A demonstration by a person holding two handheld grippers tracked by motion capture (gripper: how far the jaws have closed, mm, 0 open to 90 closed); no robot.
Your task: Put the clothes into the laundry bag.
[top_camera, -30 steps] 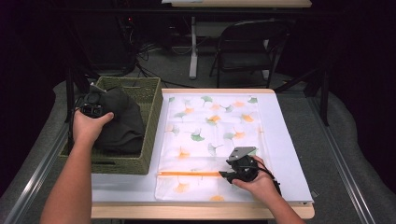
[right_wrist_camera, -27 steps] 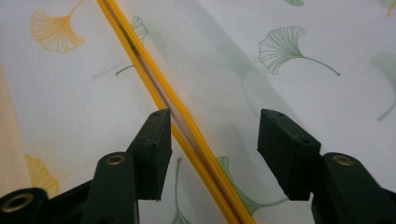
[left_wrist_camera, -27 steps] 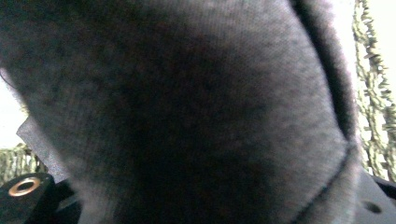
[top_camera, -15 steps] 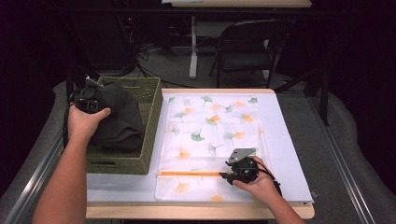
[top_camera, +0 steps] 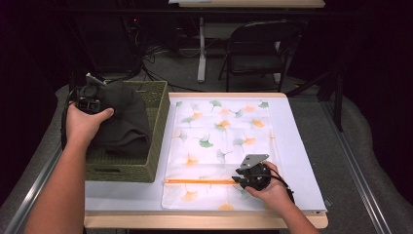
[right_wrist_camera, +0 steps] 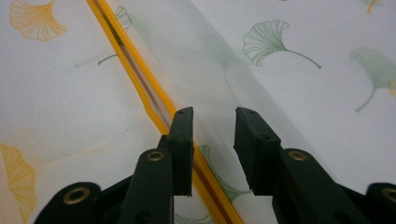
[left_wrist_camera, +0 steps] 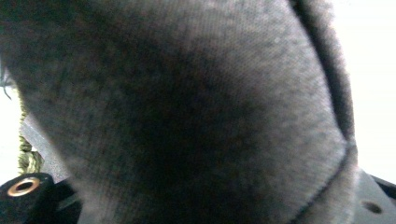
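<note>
Left hand-held gripper (top_camera: 90,100): clamped on the dark garment (top_camera: 122,122), which hangs just below it over the green basket (top_camera: 156,126).
Right hand-held gripper (right_wrist_camera: 212,140): jaws have just been closing, part open astride the orange zipper (right_wrist_camera: 135,74) of the ginkgo-print bag (top_camera: 219,141); contact probably not made.
Advice: pin the bag's mouth on the tabletop (top_camera: 302,161) before bringing the garment across.

Dark garment and leaf-print bag beside the basket

Dark grey knit garment (top_camera: 119,117) — bunched, heaped in the woven green basket (top_camera: 158,109) and rising above its rim, upper left part lifted clear. Just right of the basket, flat and touching it along one edge: translucent white zip bag (top_camera: 221,146) printed with green and orange ginkgo leaves — orange zipper strip (top_camera: 199,181) running crosswise near its near end, partly parted in the right gripper view.
</note>
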